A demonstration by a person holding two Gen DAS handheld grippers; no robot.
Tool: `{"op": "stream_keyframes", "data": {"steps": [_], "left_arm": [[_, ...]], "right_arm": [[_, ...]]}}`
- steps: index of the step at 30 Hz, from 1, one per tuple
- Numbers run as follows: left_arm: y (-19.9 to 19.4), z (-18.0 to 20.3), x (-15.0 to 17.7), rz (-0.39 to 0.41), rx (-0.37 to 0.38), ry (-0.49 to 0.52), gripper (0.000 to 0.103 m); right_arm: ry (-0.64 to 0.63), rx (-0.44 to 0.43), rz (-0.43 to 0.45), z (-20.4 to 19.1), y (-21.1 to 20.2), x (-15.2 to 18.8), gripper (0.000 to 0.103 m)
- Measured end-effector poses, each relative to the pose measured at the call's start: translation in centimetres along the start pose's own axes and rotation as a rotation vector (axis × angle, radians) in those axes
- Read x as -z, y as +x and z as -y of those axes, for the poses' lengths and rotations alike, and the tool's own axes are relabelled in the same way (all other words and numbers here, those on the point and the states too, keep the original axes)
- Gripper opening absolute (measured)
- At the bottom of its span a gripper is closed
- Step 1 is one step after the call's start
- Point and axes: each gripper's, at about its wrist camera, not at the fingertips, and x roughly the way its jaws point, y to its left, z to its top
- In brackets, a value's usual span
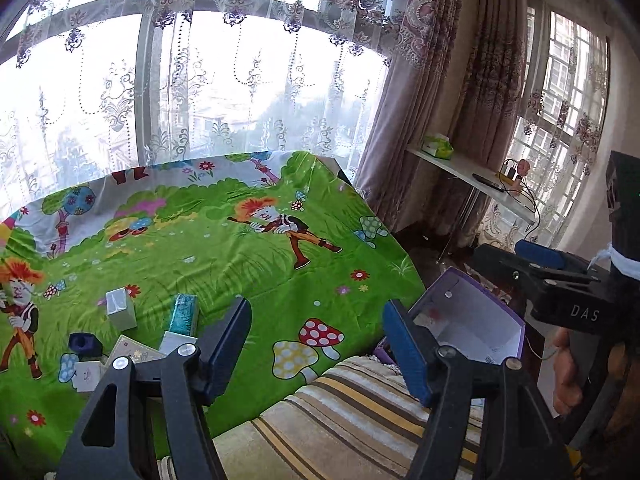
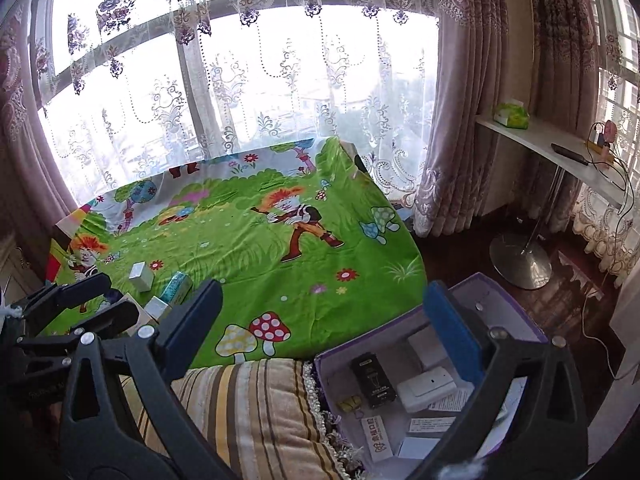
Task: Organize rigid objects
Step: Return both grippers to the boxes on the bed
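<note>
Right claw (image 2: 320, 320) agape, purple box (image 2: 400, 392) below, small boxes (image 2: 160, 284) left

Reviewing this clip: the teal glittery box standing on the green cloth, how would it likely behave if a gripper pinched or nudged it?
The teal box stands tall and narrow on soft, wrinkled green cloth, so a nudge would probably tip it. Its shiny wrap may be somewhat slippery against the pads. It looks like light cardboard packaging, likely stiff enough for the open left gripper to pinch.

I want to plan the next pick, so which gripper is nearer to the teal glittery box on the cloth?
Left. The left gripper sits open just right of the teal glittery box, by the small boxes. The right gripper hangs open farther right, over the purple box.
</note>
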Motion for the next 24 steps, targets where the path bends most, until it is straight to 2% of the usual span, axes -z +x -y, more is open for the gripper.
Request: {"op": "stream_keyframes", "data": {"steps": [4, 12, 15, 19, 24], "left_arm": [[-0.6, -5.2, 1.0, -0.017, -0.075, -0.106, 0.069], [-1.6, -14.8, 2.6, -0.074, -0.251, -0.309, 0.069], [-1.3, -17.7, 3.2, -0.120, -0.277, -0.379, 0.069], [0.0, -20.4, 4.0, -0.192, -0.303, -0.425, 0.069], [1.3, -22.6, 5.6, -0.243, -0.331, -0.466, 0.068]], "right_arm": [[-0.052, -0.051, -0.022, -2.8, 0.6, 0.4, 0.101], [-0.106, -0.156, -0.121, -7.4, 3.3, 1.5, 0.101], [-0.118, -0.182, -0.157, -8.9, 4.2, 2.0, 0.101], [-0.136, -0.204, -0.206, -10.8, 5.5, 2.4, 0.101], [-0.232, -0.218, -0.243, -13.4, 7.0, 3.0, 0.101]]}}
